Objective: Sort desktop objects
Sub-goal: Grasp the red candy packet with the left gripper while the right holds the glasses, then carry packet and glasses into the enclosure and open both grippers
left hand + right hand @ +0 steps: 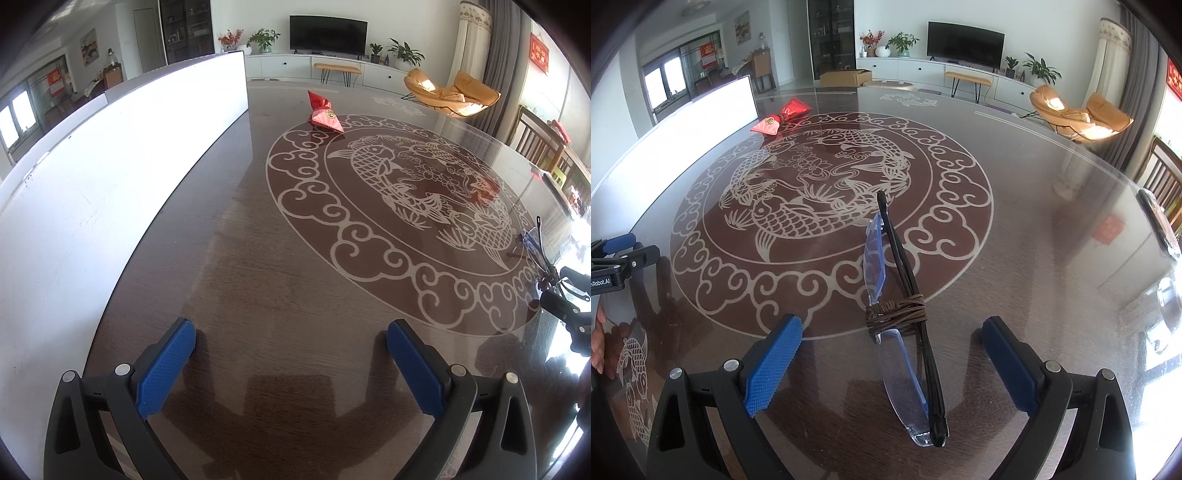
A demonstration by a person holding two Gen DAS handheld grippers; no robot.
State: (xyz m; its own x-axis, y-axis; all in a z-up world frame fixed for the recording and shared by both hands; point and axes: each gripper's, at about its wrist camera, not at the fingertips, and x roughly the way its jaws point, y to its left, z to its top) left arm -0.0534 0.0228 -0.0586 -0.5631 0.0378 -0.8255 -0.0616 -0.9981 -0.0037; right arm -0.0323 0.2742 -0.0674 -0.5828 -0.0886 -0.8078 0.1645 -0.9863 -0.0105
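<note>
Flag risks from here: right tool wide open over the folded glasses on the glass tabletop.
1. The folded rimless glasses with black temples lie loose between the right tool pads; closing on the clear lens could scratch or crack it.
2. The brown cord wound around them may snag a pad.
3. The glossy glass tabletop may let them slide.
</note>
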